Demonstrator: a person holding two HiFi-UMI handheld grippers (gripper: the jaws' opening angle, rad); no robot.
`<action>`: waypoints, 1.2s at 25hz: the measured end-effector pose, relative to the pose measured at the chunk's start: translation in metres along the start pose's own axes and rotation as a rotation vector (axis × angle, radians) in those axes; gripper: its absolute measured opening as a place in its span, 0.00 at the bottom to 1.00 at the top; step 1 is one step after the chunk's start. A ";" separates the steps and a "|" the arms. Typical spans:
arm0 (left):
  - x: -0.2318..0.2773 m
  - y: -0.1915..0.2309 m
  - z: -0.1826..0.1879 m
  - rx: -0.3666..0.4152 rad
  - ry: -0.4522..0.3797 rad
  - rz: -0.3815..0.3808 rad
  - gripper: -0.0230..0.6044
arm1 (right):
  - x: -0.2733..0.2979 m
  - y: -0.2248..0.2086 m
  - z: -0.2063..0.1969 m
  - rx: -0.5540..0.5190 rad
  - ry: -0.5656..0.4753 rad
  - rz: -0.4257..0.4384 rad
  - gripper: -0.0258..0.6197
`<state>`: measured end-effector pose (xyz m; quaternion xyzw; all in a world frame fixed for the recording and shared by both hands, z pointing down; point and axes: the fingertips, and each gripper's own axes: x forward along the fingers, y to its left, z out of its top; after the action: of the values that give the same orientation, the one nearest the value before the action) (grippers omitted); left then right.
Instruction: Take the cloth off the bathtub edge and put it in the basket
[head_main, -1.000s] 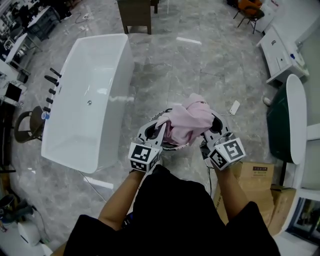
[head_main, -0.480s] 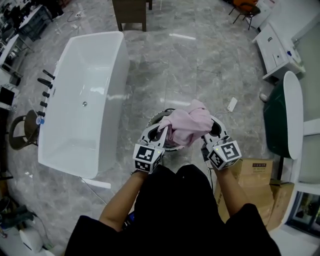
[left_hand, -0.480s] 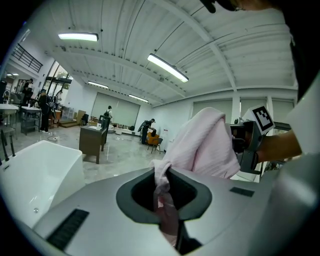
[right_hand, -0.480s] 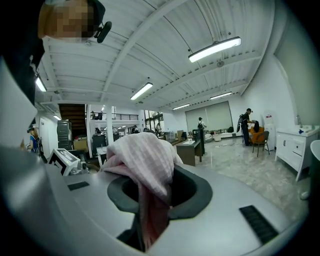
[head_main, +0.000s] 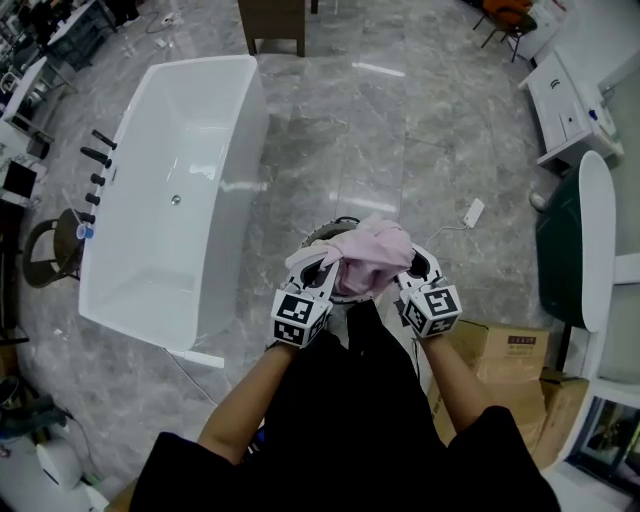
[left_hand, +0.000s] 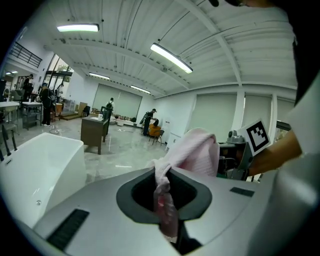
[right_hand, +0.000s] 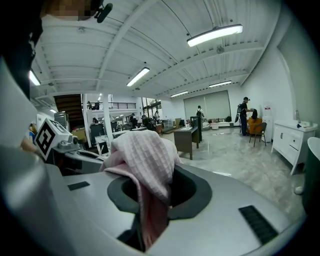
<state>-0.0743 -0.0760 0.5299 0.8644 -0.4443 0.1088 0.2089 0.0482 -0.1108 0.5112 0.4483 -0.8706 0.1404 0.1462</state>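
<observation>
Pinching opposite edges, left gripper (head_main: 324, 268) and right gripper (head_main: 404, 270) hold the soft, limp pink cloth (head_main: 368, 255) over the basket (head_main: 322, 233).

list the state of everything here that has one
cloth: bunched up, lifted, gripped from two sides
left gripper: shut on cloth
right gripper: shut on cloth
bathtub: empty, no cloth on its edge
basket: on the floor under the cloth, mostly hidden

The cloth (head_main: 368, 252) is bunching between the left gripper (head_main: 322, 268) and the right gripper (head_main: 404, 268) (caught in both), above the basket (head_main: 322, 232). The bathtub (head_main: 170, 190) is lying left of them.
</observation>
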 end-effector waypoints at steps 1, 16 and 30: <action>0.003 -0.002 -0.002 0.005 0.012 -0.005 0.09 | 0.003 -0.001 -0.005 -0.005 0.011 0.010 0.19; 0.079 -0.002 -0.089 -0.021 0.270 0.008 0.09 | 0.045 -0.046 -0.124 0.084 0.228 0.050 0.19; 0.115 0.013 -0.128 -0.075 0.393 0.056 0.09 | 0.076 -0.070 -0.200 0.176 0.432 -0.021 0.22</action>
<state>-0.0182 -0.1075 0.6904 0.8053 -0.4227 0.2647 0.3207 0.0890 -0.1313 0.7312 0.4278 -0.7988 0.3070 0.2910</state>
